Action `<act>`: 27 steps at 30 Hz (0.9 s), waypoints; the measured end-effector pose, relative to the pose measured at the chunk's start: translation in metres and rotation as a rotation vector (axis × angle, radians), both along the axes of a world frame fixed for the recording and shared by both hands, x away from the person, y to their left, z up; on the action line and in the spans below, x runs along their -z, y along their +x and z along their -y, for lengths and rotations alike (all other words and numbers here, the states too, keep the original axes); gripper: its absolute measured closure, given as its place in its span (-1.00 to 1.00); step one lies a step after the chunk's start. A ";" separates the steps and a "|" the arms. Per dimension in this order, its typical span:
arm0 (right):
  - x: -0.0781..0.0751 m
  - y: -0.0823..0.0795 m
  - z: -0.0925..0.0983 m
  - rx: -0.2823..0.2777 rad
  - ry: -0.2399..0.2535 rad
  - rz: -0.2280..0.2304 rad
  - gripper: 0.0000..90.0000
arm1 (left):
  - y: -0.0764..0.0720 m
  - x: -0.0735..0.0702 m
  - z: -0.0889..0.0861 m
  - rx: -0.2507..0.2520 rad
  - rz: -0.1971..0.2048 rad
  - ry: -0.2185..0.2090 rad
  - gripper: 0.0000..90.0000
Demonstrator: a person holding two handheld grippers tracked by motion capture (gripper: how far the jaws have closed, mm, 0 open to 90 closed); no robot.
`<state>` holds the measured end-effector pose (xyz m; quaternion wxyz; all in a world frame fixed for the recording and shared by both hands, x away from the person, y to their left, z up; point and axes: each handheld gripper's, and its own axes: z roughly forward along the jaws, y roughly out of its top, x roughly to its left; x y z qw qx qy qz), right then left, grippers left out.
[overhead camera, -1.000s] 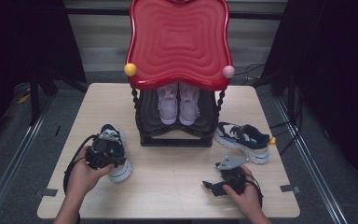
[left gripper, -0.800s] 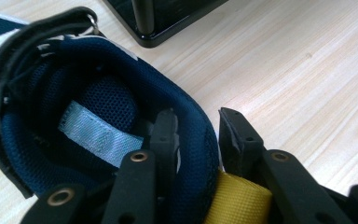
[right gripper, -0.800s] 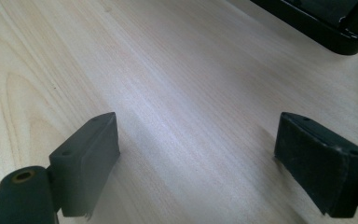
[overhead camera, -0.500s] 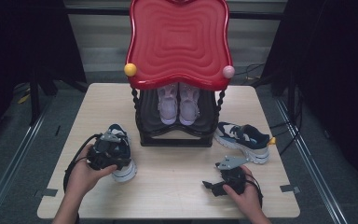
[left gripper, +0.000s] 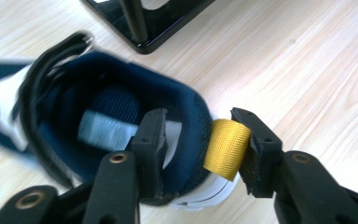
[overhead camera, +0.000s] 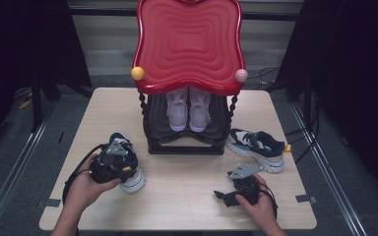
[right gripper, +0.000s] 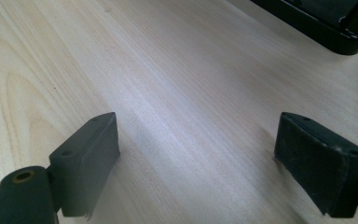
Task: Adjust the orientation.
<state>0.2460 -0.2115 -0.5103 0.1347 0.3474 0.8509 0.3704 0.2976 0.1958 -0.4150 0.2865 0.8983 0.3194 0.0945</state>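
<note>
Left gripper (left gripper: 198, 144) straddles the heel of the navy sneaker (left gripper: 116, 140): one jaw inside the collar, the other outside against the yellow heel loop (left gripper: 227, 148). The jaws have just been closing, with the padded heel and loop between them and the pads touching both. In the high view this sneaker (overhead camera: 128, 169) sits on the table (overhead camera: 187, 196) at front left, near the black base of the shoe rack (overhead camera: 187, 142), with the left hand (overhead camera: 86, 184) behind it. Right gripper (right gripper: 198, 161) has jaws wide apart, nothing between them, over bare wood at front right. Matching sneaker (overhead camera: 256, 147) lies right of the rack. Pale pair (overhead camera: 189, 108) on the rack's shelf under the red top (overhead camera: 189, 44).
</note>
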 end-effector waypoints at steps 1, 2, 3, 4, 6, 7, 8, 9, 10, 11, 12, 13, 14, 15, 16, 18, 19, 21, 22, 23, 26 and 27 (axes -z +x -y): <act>0.000 0.000 0.000 0.000 0.000 0.001 -0.71 | 0.001 0.000 0.003 0.005 0.001 0.004 0.31; 0.000 0.000 0.000 0.000 0.000 0.000 -0.71 | 0.001 0.001 0.005 0.000 0.007 0.012 0.35; 0.000 0.000 0.000 0.000 0.000 0.000 -0.71 | 0.001 0.001 0.005 0.000 0.007 0.012 0.38; 0.000 0.000 0.000 -0.001 0.000 0.001 -0.71 | 0.003 0.002 0.009 -0.001 0.003 0.017 0.38; 0.000 0.000 0.000 0.000 0.000 0.001 -0.71 | 0.006 0.003 0.011 0.000 -0.002 0.005 0.42; 0.000 0.000 0.000 0.000 0.000 0.001 -0.71 | 0.007 0.002 0.014 -0.002 -0.005 0.011 0.43; 0.000 0.000 0.000 -0.002 0.000 0.001 -0.71 | 0.008 0.002 0.017 -0.010 -0.008 0.010 0.44; 0.000 0.000 0.000 -0.003 0.000 0.001 -0.71 | 0.009 0.001 0.018 -0.006 -0.011 0.017 0.44; 0.000 0.000 0.000 -0.002 0.001 -0.001 -0.71 | 0.008 0.001 0.020 -0.008 -0.011 0.017 0.45; 0.000 0.000 0.000 -0.003 0.000 0.001 -0.71 | 0.009 0.001 0.021 -0.007 -0.011 0.023 0.46; 0.000 0.000 0.000 -0.003 0.000 0.001 -0.71 | 0.009 0.001 0.021 -0.010 -0.012 0.021 0.46; 0.000 0.000 0.000 -0.003 0.000 0.001 -0.71 | 0.010 0.000 0.021 -0.008 -0.018 0.020 0.46; 0.000 0.000 0.000 -0.004 0.000 0.001 -0.71 | 0.010 0.000 0.020 -0.009 -0.027 0.014 0.46; 0.000 0.000 0.000 -0.003 0.000 0.001 -0.71 | 0.010 0.000 0.020 -0.012 -0.031 0.012 0.45; 0.000 0.000 0.000 -0.003 0.000 0.001 -0.71 | 0.011 -0.001 0.019 -0.012 -0.041 0.022 0.43; 0.000 0.000 0.000 -0.003 0.000 0.001 -0.71 | 0.013 -0.003 0.017 -0.007 -0.053 0.002 0.30; 0.000 0.000 0.000 -0.003 0.000 0.001 -0.71 | 0.013 -0.004 0.017 -0.006 -0.060 0.014 0.25; 0.000 0.000 0.000 -0.003 0.000 0.001 -0.71 | 0.015 -0.006 0.017 -0.003 -0.082 0.049 0.18; 0.000 0.000 0.000 -0.003 0.000 0.001 -0.71 | 0.017 -0.007 0.018 0.005 -0.090 0.058 0.15; 0.000 0.000 0.000 -0.003 0.000 0.001 -0.71 | 0.018 -0.007 0.019 0.004 -0.111 0.064 0.12; 0.000 0.000 0.000 -0.003 0.000 0.001 -0.71 | 0.023 -0.008 0.022 0.010 -0.143 0.101 0.08; 0.000 0.000 0.000 -0.003 0.000 0.001 -0.71 | 0.025 -0.008 0.023 0.004 -0.154 0.107 0.07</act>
